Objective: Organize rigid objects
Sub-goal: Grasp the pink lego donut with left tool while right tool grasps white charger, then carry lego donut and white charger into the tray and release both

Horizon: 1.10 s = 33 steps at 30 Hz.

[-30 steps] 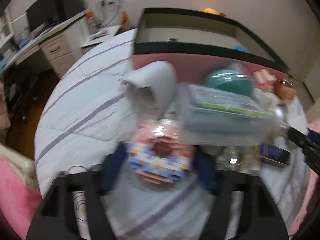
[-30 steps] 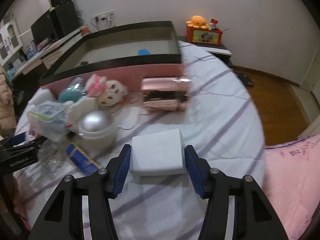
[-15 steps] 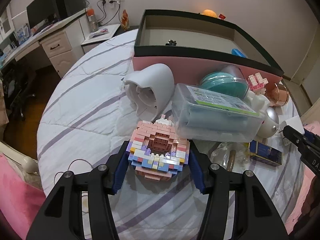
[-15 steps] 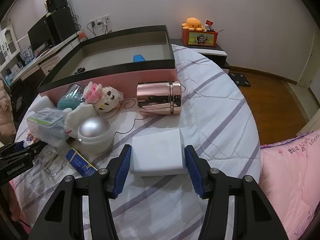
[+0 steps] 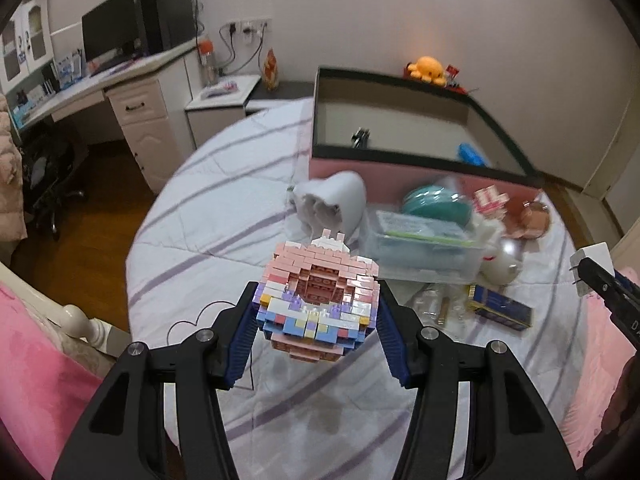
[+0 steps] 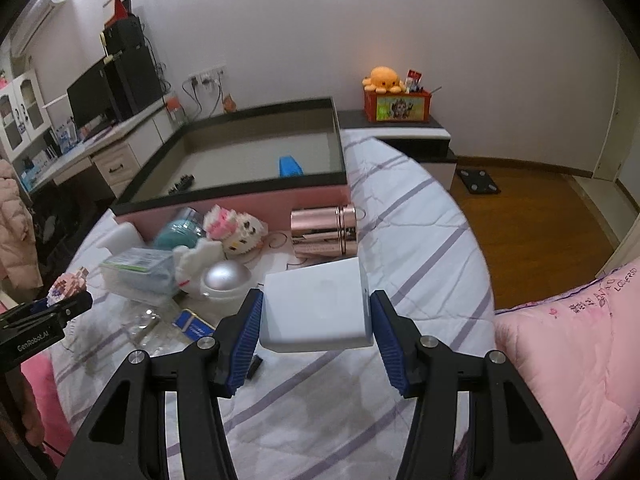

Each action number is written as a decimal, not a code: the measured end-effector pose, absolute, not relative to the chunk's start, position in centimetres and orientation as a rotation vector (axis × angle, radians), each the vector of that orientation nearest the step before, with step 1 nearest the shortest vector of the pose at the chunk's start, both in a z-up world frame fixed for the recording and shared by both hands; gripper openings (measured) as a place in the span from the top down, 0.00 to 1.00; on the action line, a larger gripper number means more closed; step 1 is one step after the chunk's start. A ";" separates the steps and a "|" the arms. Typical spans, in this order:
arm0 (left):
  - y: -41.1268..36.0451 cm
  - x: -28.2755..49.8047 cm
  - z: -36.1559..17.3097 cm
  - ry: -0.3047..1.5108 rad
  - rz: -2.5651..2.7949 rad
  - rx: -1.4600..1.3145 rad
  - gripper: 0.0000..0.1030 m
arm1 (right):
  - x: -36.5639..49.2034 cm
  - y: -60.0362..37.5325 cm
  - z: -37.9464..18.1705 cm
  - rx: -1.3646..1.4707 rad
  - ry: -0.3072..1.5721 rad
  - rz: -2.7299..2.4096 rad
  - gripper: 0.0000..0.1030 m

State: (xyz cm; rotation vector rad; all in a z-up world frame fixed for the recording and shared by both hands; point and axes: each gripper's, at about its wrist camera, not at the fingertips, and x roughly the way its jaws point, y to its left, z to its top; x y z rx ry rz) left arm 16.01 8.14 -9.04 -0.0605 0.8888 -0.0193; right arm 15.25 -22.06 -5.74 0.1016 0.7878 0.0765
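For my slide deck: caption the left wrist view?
Left gripper lifts a pastel brick model above the striped bed.

Both grippers share one build: the left gripper [image 5: 318,334] and the right gripper [image 6: 316,330] have matte black forked arms with triangular cut-outs. Each finger carries a ribbed blue pad [image 6: 248,340] on its inner face. Round silver screws [image 6: 205,343] sit at the finger joints. In the right wrist view the left gripper's side bears white lettering "GenRobot.AI" [image 6: 33,341]
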 end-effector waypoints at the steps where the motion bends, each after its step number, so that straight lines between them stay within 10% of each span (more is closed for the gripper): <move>1: 8.1 15.5 -8.5 0.875 -0.025 -0.062 0.46 | 14.9 -22.1 -5.3 0.106 0.774 0.077 0.47; 33: 3.8 3.8 3.5 0.463 -0.112 -0.004 0.45 | 1.3 -23.5 4.8 0.087 0.357 0.147 0.46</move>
